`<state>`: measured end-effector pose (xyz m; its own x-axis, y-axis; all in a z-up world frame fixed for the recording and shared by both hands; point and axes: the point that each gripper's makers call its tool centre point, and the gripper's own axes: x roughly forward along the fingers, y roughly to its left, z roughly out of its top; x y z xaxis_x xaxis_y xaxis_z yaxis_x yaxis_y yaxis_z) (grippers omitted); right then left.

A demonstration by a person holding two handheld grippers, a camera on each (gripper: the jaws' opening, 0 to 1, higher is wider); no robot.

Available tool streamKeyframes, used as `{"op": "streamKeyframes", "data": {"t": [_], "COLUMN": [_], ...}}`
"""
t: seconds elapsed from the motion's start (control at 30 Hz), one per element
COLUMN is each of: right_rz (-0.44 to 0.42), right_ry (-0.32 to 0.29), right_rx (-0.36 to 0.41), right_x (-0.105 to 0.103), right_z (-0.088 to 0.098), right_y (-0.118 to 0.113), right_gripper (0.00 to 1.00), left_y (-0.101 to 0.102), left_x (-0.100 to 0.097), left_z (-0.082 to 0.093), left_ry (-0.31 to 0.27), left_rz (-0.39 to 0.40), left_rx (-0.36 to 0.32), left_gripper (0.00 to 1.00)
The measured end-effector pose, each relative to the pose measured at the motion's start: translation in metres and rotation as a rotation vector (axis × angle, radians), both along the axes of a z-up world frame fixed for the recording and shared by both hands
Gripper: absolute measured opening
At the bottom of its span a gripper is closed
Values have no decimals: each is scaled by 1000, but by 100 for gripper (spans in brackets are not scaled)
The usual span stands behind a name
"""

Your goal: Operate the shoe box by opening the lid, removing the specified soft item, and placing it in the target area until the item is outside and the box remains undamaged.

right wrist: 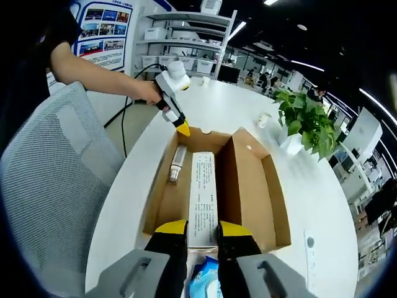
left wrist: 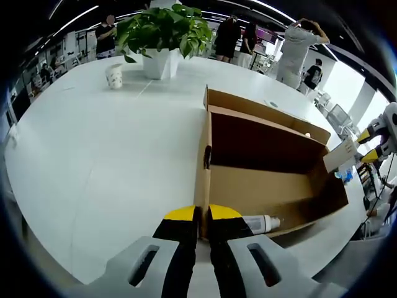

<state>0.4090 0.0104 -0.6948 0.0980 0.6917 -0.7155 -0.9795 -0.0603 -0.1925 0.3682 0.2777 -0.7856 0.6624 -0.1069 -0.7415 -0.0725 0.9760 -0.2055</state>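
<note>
Held the left gripper (left wrist: 201, 214) with its jaws pinched almost together on the near end wall of the brown cardboard shoe box (left wrist: 267, 146), steadying it on the white round surface (left wrist: 111, 161). Lay just past the right-hand jaw, inside the box: a white cylindrical plastic bottle (left wrist: 260, 223) on its side.

Held the right gripper (right wrist: 203, 228) with its jaws narrowed on the near end of a long white printed paper sheet (right wrist: 203, 186), stretched away from the jaws along the box floor beside the cardboard partition.

Showed below and between the right jaws, nearer than the box's close edge: a blue-and-white soft plastic pack (right wrist: 205, 276), partly hidden. Could not tell whether it rested on the surface or was carried.

Judged the lid step done, with the box open at the top and unharmed. Judged the removal well along if that pack is the named item, since it appeared outside the box; left to do, then, only settling it in the target area.
</note>
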Motion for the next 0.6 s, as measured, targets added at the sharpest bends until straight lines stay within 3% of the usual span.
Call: {"op": "streamKeyframes", "data": {"t": [0.6], "right_rz": [-48], "right_ry": [-9], "right_rx": [-15], "right_x": [16], "right_z": [2], "right_y": [-35], "right_gripper": [13], "left_y": [0], "left_x": [1], "left_z": [0], "left_ry": [2], "left_rz": [1], "left_rx": [2], "left_gripper": [3]}}
